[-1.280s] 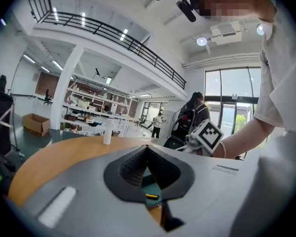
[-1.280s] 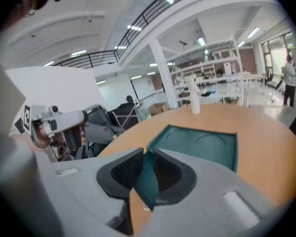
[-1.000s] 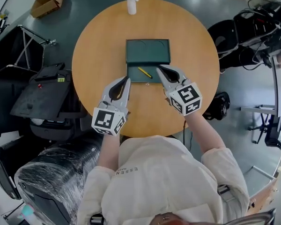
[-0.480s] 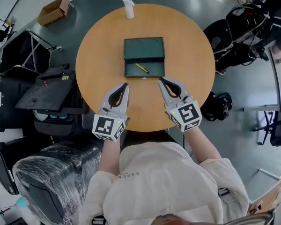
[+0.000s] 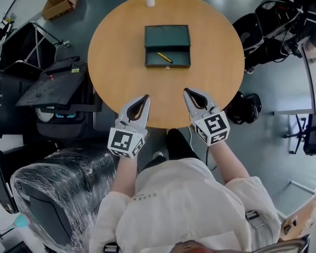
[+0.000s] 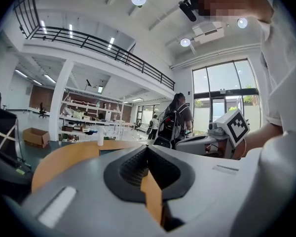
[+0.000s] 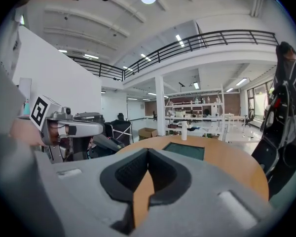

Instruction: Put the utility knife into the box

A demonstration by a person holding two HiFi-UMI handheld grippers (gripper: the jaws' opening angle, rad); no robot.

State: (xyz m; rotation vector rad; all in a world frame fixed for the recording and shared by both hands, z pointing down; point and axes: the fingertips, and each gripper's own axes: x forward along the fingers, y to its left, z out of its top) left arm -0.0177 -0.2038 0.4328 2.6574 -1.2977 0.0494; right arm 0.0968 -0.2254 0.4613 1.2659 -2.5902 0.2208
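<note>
The slim yellow utility knife (image 5: 164,57) lies in the open dark green box (image 5: 167,36) on the round wooden table (image 5: 116,51); left gripper (image 5: 145,97) and right gripper (image 5: 187,91), jaws together on nothing, have backed off to the near edge, so the placing looks finished

The right gripper (image 7: 148,154) fills the lower half of the frame, its jaws meeting at the tips with nothing between them. Beyond them, the round wooden table (image 7: 227,168) spreads to the right, with the green box (image 7: 185,150) at mid-frame and a white bottle (image 7: 184,131) behind it. The left gripper (image 7: 76,128) is at the left edge, and a cardboard box (image 7: 148,133) sits on the floor further back.
</note>
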